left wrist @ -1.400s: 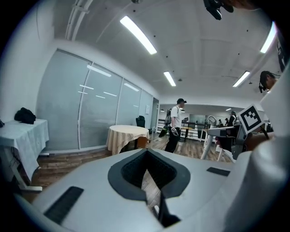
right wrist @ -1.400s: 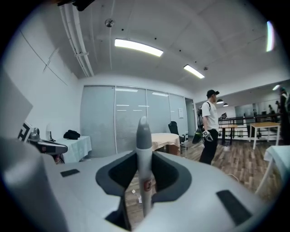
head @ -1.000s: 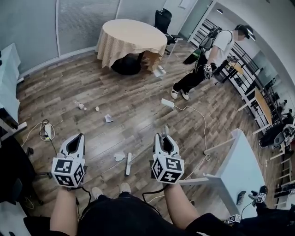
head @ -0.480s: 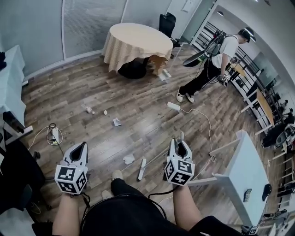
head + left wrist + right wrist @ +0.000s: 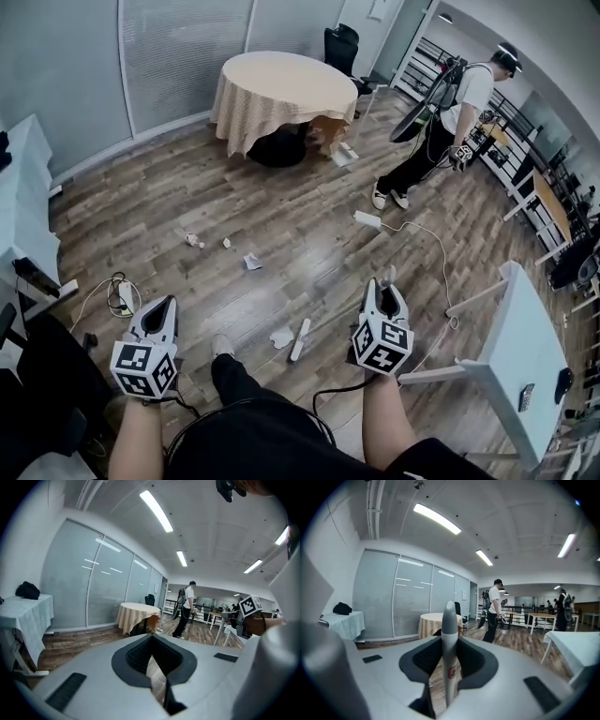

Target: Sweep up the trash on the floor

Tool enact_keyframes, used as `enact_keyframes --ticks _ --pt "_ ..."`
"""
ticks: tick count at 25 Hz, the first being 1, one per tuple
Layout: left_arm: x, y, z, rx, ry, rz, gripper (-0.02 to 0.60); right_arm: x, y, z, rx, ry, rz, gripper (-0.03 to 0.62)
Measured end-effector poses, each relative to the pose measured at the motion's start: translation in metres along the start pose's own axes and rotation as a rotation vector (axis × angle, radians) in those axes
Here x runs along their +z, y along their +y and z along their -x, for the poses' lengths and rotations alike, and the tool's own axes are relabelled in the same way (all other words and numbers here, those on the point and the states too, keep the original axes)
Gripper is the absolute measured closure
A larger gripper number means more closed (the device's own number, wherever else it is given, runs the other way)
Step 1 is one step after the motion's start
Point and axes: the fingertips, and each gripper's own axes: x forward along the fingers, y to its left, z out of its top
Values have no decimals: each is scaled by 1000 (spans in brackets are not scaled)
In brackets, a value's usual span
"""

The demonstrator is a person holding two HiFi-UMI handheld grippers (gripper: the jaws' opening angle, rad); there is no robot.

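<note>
My right gripper (image 5: 385,289) is shut on the grey-white broom handle (image 5: 389,274), which stands up between its jaws in the right gripper view (image 5: 450,634). The broom's white head (image 5: 300,339) rests on the wood floor in front of my feet. A crumpled paper (image 5: 281,337) lies right beside it. More scraps lie farther out: one paper (image 5: 251,262), a small bit (image 5: 226,243) and a wad (image 5: 192,239). My left gripper (image 5: 163,307) hangs at the left, shut on nothing (image 5: 152,667).
A round table with a beige cloth (image 5: 281,89) stands at the back, and a person (image 5: 441,117) beyond a white power strip (image 5: 367,218) with its cable. A white table (image 5: 520,347) is at the right, a cloth-covered table (image 5: 23,206) and another power strip (image 5: 125,298) at the left.
I have stepped forward, one leg now ahead. The broom head and nearby paper sit farther right in view, and my right gripper has shifted right. The other person has walked away.
</note>
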Motion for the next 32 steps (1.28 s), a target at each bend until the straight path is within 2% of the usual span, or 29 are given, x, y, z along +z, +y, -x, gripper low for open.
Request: enact_keyframes --ticks 7,16,22,32 --pt "39 36 -75 -43 34 -54 586 9 -10 -52 -114 -1 -68 484" --pt "98 79 -178 -111 58 -92 586 32 15 -140 -195 7 -57 484" --pt "106 77 -227 -166 70 -88 586 39 17 -175 -202 13 -47 484" --pt "107 59 -301 -341 126 -113 586 55 32 -190 -266 5 -48 484"
